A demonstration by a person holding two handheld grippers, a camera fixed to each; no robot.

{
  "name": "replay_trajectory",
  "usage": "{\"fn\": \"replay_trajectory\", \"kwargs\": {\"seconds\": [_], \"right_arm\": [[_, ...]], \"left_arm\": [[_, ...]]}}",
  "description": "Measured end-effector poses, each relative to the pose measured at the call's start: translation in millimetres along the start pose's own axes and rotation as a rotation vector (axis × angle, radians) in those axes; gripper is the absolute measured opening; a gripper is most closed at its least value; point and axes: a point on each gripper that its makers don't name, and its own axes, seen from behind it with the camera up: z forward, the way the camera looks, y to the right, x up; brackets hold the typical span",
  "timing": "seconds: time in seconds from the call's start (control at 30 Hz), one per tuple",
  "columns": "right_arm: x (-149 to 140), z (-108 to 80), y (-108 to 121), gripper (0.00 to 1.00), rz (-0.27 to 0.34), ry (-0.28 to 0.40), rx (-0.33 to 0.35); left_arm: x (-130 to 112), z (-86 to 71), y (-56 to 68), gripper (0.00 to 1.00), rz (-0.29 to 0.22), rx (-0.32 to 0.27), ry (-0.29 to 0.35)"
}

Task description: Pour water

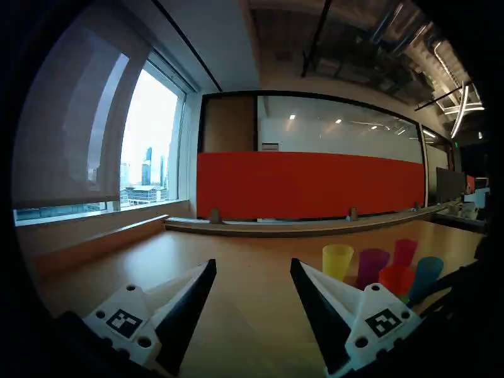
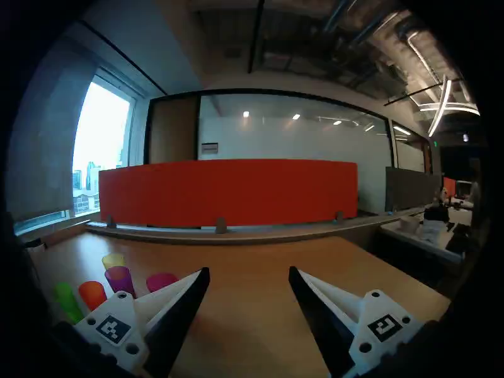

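- In the left gripper view, a bright window sits at the left of the frame, with city towers beyond it
- The desk of pale wood spreads across the lower half, and a red partition stands along its far edge at centre
- The left gripper comes in at bottom centre, released: its 2 fingers are spread wide with bare wood between them, grasping nothing
- At lower right, just beyond the right-hand finger, 5 upright cups stand close together on the desk: yellow cup, purple cup, orange cup, pink cup, blue cup
- In the right gripper view, the cups stand at lower left: green cup at the far edge, then orange cup, yellow cup, purple cup and pink cup, the last partly hidden behind the left-hand finger
- The right gripper is at bottom centre, also released, fingers wide apart and touching no cup
- The red partition runs across mid-frame
- At the right edge a neighbouring desk carries small items too blurred to tell
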Motion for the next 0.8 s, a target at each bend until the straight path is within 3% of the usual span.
{"fn": "replay_trajectory", "kwargs": {"seconds": [0.8], "right_arm": [[5.0, -5.6, 13.9, 0.97, 0.026, 0.011, -0.016]], "left_arm": [[-10.0, 2.3, 8.5, 0.87, 0.015, -0.008, -0.009]]}}
